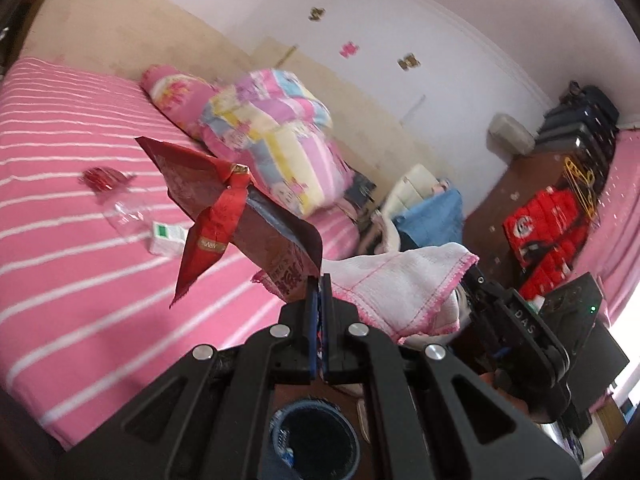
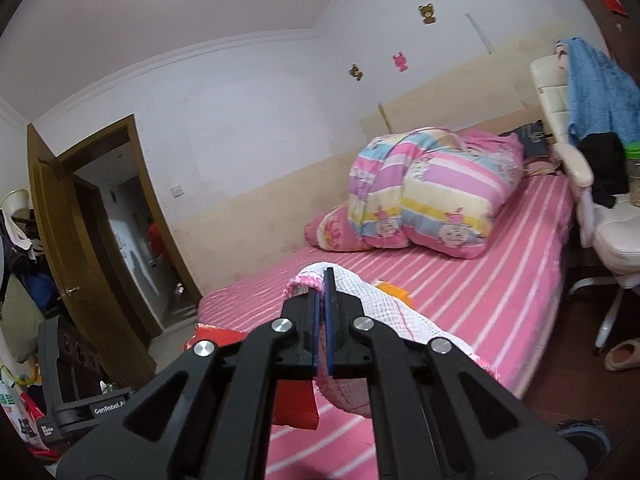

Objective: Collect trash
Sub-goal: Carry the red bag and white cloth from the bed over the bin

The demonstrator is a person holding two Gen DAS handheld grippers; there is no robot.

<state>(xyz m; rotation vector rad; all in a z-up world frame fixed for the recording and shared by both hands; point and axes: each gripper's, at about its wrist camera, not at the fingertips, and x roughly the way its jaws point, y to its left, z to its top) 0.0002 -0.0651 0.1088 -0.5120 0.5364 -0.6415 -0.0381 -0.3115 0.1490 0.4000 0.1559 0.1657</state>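
My left gripper [image 1: 320, 280] is shut on the edge of a dark red foil bag [image 1: 256, 220] with a red ribbon [image 1: 212, 236], held up over the pink striped bed [image 1: 60, 280]. My right gripper [image 2: 322, 276] is shut on a white cloth with pink trim [image 2: 372, 300], and that white cloth [image 1: 400, 280] also shows beside the bag in the left wrist view. A crumpled red wrapper [image 1: 102, 178], clear plastic wrap [image 1: 124, 212] and a small white-green box [image 1: 166, 238] lie on the bed. A round dark bin [image 1: 316, 436] sits below my left gripper.
A folded patchwork quilt [image 2: 432, 192] and a pink pillow [image 2: 332, 232] lie at the bed's head. A white chair [image 2: 616, 236] draped with a blue towel [image 2: 600, 92] stands right of the bed, with a slipper [image 2: 622, 354] on the floor. An open wooden door [image 2: 72, 240] is at the left.
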